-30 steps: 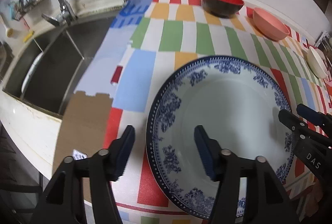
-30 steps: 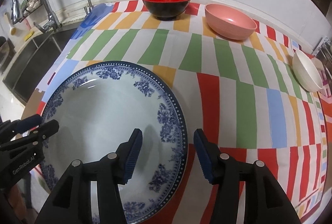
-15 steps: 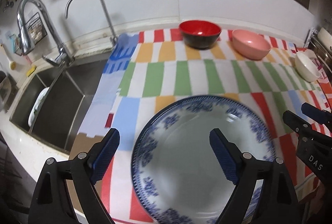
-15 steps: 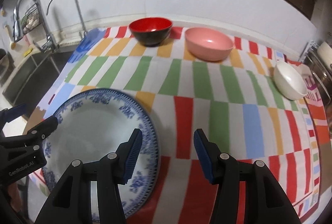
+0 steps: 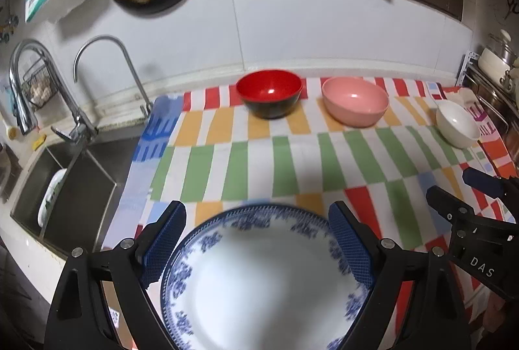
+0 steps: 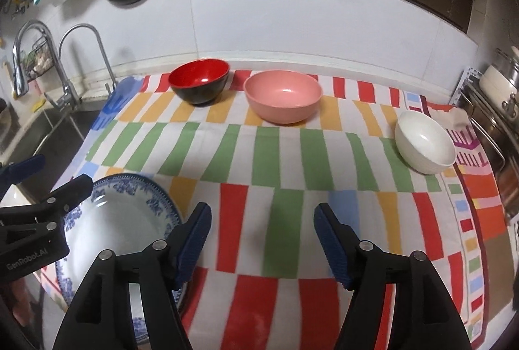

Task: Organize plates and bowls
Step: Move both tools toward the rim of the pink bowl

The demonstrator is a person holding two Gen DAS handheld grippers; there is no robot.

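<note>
Both grippers have let go of the blue-patterned plate (image 5: 259,282) and lifted back from it, so the plate now lies flat on the striped cloth (image 6: 279,155) at the near-left part of the desk. The left gripper (image 5: 256,244) hangs above it with its jaws spread wide and nothing between the pads; a second ago they were much narrower and straddled the plate's left rim. The right gripper (image 6: 259,239) is opening at this moment, also empty, with only bare cloth beneath it; the plate lies just to its left, where before its left finger stood over the plate's edge. Both views have widened to take in the whole back row. Ahead of the left gripper stands the red-and-black bowl (image 5: 269,97); ahead and to the right is the pink bowl (image 5: 355,105), and far to the right the white bowl (image 5: 457,123), each upright and apart from the others. The plate seems placed, and the bowls are probably next to be gathered. The sink (image 5: 74,184) lies to the left gripper's left, with a white dish (image 5: 52,194) leaning inside.
</note>
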